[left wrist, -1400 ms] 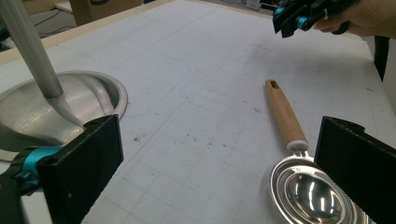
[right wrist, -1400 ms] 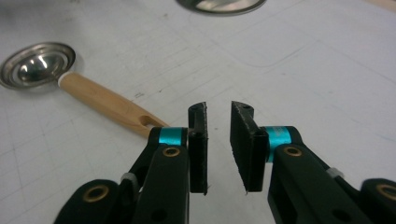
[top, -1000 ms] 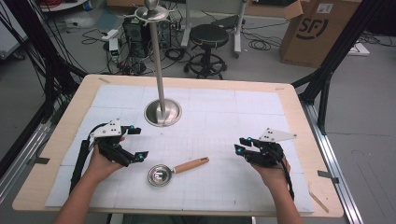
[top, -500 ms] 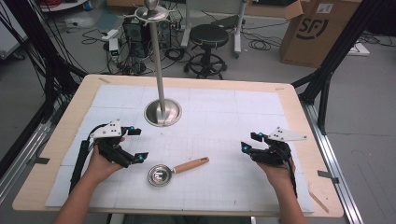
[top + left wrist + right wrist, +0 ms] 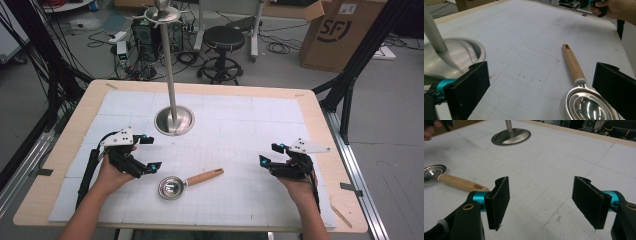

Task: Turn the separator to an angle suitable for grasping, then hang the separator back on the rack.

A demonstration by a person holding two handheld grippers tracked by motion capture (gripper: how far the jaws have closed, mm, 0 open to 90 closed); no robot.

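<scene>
Wooden-handled strainer (image 5: 187,183) lies unmoved on the counter (image 5: 65,155), at 4 o'clock from the left gripper (image 5: 148,152). Both grippers gape wide; the right gripper (image 5: 270,154) has shifted slightly toward 3 o'clock.

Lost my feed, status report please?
Left gripper open, empty, beside strainer. Right gripper open, empty, off its wooden handle end. Strainer flat on mat. Hanging stand behind, path clear.
</scene>
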